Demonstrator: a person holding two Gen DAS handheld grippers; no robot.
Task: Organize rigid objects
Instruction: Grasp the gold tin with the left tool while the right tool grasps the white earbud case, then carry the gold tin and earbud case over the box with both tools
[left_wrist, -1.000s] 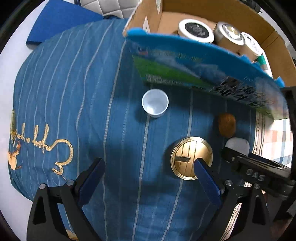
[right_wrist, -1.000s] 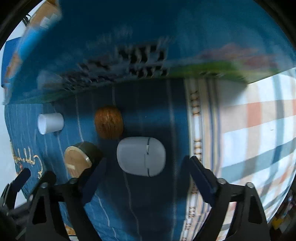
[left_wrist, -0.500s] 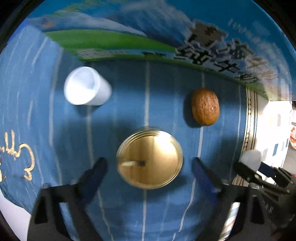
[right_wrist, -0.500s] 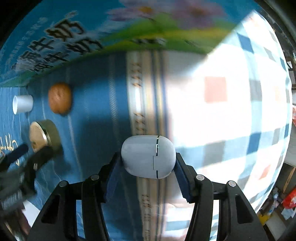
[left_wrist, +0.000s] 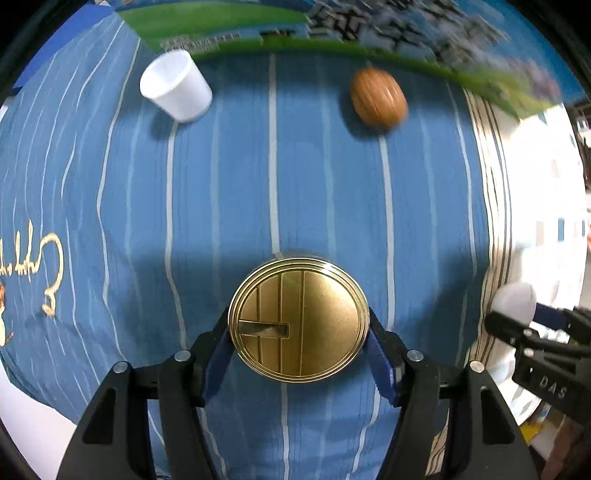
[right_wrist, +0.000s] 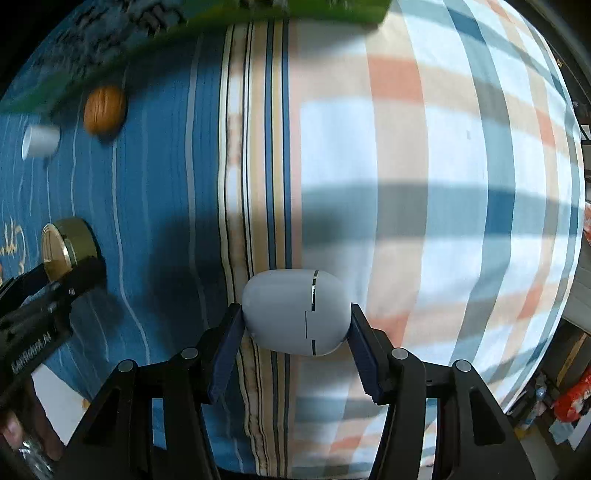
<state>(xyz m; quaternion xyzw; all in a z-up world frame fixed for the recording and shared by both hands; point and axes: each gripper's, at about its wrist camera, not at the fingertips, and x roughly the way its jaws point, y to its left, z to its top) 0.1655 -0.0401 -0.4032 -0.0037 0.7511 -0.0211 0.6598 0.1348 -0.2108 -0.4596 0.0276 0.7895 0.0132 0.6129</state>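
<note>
My left gripper (left_wrist: 299, 343) is shut on a round gold-lidded tin (left_wrist: 298, 320), its blue pads against both sides. The tin also shows at the left of the right wrist view (right_wrist: 68, 245). My right gripper (right_wrist: 295, 332) is shut on a white egg-shaped case (right_wrist: 295, 310) and holds it above the cloth; the case shows at the right edge of the left wrist view (left_wrist: 515, 301). A walnut (left_wrist: 377, 98) and a white paper cup (left_wrist: 175, 85) lie on the blue striped cloth (left_wrist: 221, 203) farther off.
A blue and green printed carton flap (left_wrist: 332, 26) spans the far edge above the cup and walnut. A plaid cloth (right_wrist: 443, 166) covers the surface to the right of the blue cloth. Clutter shows past the plaid cloth's right edge.
My left gripper has come down around the gold tin and shut on it. My right gripper shut on the white case, lifted it and moved right over the plaid cloth.
</note>
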